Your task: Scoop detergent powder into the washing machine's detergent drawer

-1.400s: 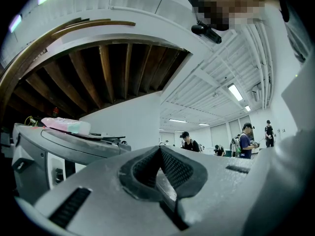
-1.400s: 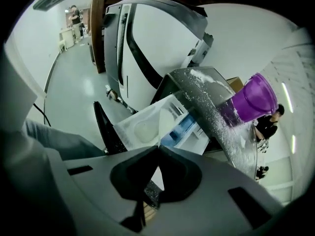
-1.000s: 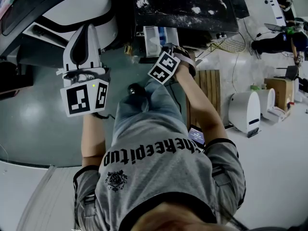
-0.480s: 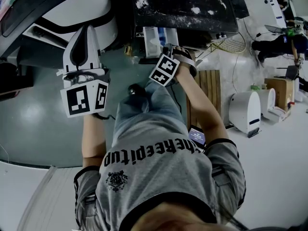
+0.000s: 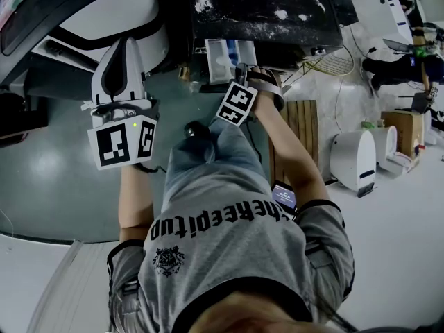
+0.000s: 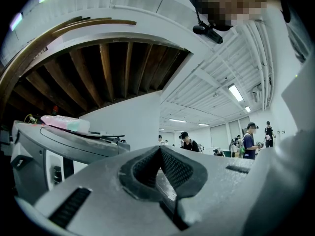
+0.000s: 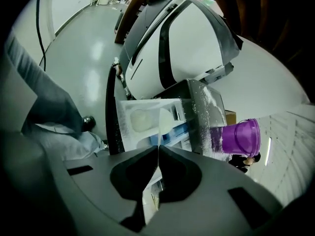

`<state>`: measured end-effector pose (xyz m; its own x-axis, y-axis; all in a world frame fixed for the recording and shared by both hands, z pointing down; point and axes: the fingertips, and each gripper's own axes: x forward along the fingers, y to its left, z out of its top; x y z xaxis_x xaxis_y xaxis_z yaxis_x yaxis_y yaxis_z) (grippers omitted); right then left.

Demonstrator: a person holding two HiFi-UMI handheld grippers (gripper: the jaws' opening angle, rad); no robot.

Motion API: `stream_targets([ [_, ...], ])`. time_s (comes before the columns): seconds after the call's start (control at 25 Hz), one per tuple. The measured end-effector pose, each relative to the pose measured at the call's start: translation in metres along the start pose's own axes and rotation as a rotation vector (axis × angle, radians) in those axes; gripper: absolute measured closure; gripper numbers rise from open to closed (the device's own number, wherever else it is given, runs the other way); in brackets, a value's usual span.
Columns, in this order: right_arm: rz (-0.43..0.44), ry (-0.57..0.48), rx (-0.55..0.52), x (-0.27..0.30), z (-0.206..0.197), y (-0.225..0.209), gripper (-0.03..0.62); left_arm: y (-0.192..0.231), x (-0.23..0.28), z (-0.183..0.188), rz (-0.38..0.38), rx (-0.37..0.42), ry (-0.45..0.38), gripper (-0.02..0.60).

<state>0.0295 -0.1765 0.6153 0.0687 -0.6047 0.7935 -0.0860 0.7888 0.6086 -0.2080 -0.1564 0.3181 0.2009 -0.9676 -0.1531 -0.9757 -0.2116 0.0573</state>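
The washing machine's detergent drawer [image 7: 147, 122] stands pulled out, white, with a heap of powder in its left compartment; in the head view the drawer [image 5: 220, 55] sits below the machine's black top. My right gripper [image 7: 158, 149] is shut on a thin white scoop [image 7: 161, 124], seen edge-on, whose end hangs over the drawer. In the head view the right gripper [image 5: 241, 78] is at the drawer's front. A purple powder tub [image 7: 240, 136] stands on the machine top. My left gripper [image 6: 160, 149] is shut on nothing, and in the head view the left gripper [image 5: 125, 47] is held off to the left.
Spilled white powder covers the black machine top [image 5: 270, 12]. A second white machine [image 7: 182, 38] stands beyond the drawer. A wooden pallet [image 5: 302, 127] and white appliances [image 5: 354, 161] lie on the floor to the right. Several people stand in the far background [image 6: 248, 141].
The right gripper's marker cube has turned slightly and edged toward the drawer. The left gripper has stayed where it was.
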Motion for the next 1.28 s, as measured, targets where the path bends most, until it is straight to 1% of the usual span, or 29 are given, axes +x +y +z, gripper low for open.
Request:
stream_targets([
  [0.2,0.007,-0.001,0.007,0.000,0.001,0.002,0.589,0.003,-0.002,0.001,0.003,0.001,-0.004,0.578],
  [0.36,-0.019,-0.014,0.009,-0.001,0.003,-0.003,0.589,0.004,-0.002,0.002,0.006,0.002,-0.003,0.578],
  [0.48,-0.016,-0.009,-0.005,-0.001,0.003,-0.002,0.589,0.005,-0.002,0.003,0.005,0.000,-0.006,0.578],
  [0.72,-0.024,-0.006,-0.005,-0.003,0.004,0.000,0.589,0.003,-0.001,0.003,-0.017,0.000,-0.011,0.578],
  [0.84,-0.012,-0.022,0.000,-0.004,0.005,0.002,0.589,-0.001,0.003,0.004,-0.032,0.003,-0.013,0.578],
  [0.88,-0.002,-0.033,0.017,-0.005,0.005,0.003,0.589,-0.002,0.004,0.005,-0.037,0.004,-0.013,0.578],
  [0.96,0.030,-0.061,0.089,-0.007,0.007,0.004,0.589,-0.005,0.006,0.007,-0.048,0.007,-0.017,0.578],
  [1.28,0.182,-0.227,0.506,-0.026,0.016,-0.012,0.589,-0.016,0.022,0.015,-0.083,0.011,-0.038,0.578],
])
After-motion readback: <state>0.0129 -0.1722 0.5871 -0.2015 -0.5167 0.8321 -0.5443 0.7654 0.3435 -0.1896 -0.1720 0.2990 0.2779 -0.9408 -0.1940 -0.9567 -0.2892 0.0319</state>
